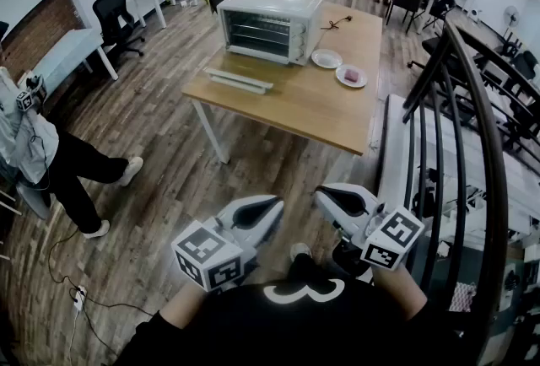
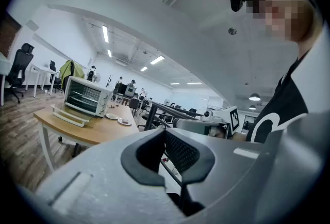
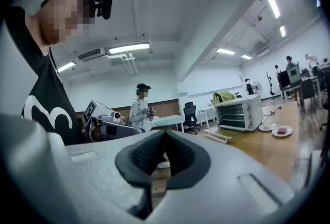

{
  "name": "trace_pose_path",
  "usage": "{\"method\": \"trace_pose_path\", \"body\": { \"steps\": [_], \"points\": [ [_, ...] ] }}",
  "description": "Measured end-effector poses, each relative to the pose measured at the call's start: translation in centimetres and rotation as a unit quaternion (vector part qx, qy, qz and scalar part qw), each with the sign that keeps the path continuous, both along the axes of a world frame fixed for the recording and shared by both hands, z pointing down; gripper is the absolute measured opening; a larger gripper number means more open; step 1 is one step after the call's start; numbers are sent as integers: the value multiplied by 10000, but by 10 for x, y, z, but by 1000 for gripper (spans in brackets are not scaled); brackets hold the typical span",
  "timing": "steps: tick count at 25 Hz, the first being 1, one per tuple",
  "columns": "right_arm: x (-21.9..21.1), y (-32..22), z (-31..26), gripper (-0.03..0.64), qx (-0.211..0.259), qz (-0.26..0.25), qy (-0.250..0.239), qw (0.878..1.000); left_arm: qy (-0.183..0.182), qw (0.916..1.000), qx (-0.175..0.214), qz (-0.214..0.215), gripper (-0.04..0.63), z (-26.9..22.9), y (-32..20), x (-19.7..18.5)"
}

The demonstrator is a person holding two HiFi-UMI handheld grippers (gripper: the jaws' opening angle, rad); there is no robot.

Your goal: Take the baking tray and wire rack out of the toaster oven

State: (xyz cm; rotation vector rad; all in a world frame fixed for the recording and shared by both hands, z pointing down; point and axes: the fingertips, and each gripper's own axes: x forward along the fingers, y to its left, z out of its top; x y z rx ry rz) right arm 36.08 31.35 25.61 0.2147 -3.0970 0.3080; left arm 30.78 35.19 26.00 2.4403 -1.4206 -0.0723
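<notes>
While both grippers hang well apart from it, we list the toaster oven: 12 o'clock, on the wooden table, long axis roughly 9-to-3, front facing 6 toward us, door seemingly let down. We judge the baking tray and wire rack inside; only bars show. The left gripper, jaws pressed together and empty, lines up best. The right gripper is likewise closed and empty.

Long white ceiling strip lights give bright, even light with only soft shadows. Fisheye bending warps every edge, leaving the corners black.
</notes>
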Motion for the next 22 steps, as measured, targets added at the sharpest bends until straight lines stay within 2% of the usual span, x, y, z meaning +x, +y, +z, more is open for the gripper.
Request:
{"method": "trace_pose_path", "body": {
  "steps": [11,16,22],
  "points": [
    [1,20,-18,2,140,48,-10,9999,-69,9999,121,11,11,-17,21,2],
    [-2,19,-19,2,41,253,2,9997,-64,9998,197,39,11,-22,28,0],
    [-2,13,-20,2,-96,89,23,9999,-104,9998,192,10,11,-26,20,0]
  ]
}}
